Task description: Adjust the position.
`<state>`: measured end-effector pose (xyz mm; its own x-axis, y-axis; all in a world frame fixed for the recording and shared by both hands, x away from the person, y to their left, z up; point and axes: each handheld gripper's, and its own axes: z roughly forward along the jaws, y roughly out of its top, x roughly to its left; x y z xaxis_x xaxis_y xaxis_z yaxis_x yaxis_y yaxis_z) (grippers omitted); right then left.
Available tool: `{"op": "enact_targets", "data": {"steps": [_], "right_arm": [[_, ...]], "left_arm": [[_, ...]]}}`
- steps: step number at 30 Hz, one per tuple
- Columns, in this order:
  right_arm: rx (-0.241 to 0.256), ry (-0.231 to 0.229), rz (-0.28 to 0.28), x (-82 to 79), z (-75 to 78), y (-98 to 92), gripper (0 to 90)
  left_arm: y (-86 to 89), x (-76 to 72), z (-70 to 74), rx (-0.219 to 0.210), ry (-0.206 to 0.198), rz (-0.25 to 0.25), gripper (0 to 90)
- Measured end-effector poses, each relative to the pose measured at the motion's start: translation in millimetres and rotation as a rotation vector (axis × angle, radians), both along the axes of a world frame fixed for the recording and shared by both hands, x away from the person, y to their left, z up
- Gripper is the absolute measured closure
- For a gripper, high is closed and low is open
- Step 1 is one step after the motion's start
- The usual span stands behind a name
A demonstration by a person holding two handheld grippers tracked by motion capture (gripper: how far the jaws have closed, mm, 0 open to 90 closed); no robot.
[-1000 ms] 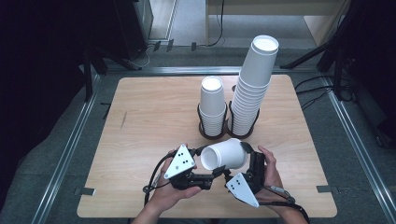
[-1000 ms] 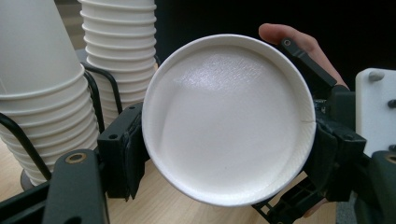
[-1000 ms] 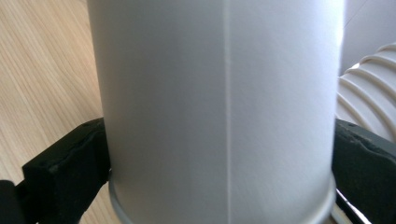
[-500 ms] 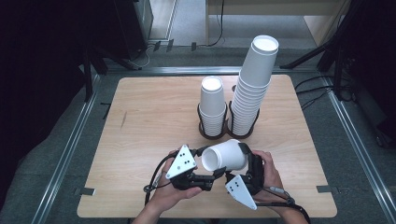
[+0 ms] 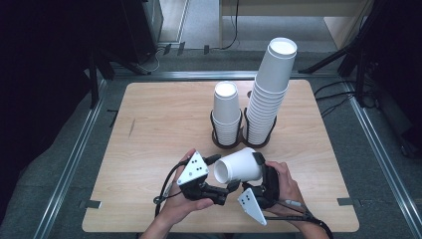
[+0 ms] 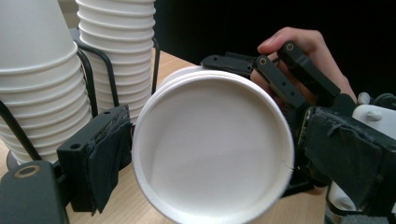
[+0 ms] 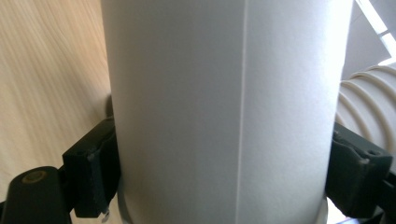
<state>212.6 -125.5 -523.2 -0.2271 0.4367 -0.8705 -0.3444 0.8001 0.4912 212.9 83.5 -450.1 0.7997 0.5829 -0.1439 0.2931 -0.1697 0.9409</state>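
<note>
1. Lying sideways, a white cup (image 5: 240, 166) sits clamped between the right gripper's (image 5: 259, 172) jaws, just in front of the short stack (image 5: 227, 113).
2. Left gripper (image 5: 222, 174) gapes around its rim, pads apart from it.
3. Tall stack (image 5: 268, 97) stands beside the short stack.

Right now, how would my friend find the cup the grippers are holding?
Look at the wooden table, then come toward its near edge from the two stacks of white cups. Between the hands, the right gripper clamps one cup. It alone lies on its side, mouth toward the left gripper.
</note>
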Motion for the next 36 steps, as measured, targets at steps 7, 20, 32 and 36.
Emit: {"op": "enact_targets", "data": {"steps": [7,20,32,36], "right_arm": [[-0.160,-0.136,-0.076,2.2,6.0,-3.3,12.7],[-0.280,-0.236,-0.096,-0.7,4.3,2.3,12.6],[-0.298,-0.258,-0.051,-6.5,3.7,7.0,12.4],[-0.297,-0.260,-0.053,-5.8,3.1,5.7,11.8]], "left_arm": [[-0.9,2.0,-2.2,0.009,0.014,0.005,8.3],[-5.1,6.1,-8.1,0.044,0.046,0.000,6.9],[-5.7,6.2,-8.8,0.050,0.052,0.002,15.5],[-5.4,5.1,-8.6,0.046,0.046,-0.013,18.8]]}}
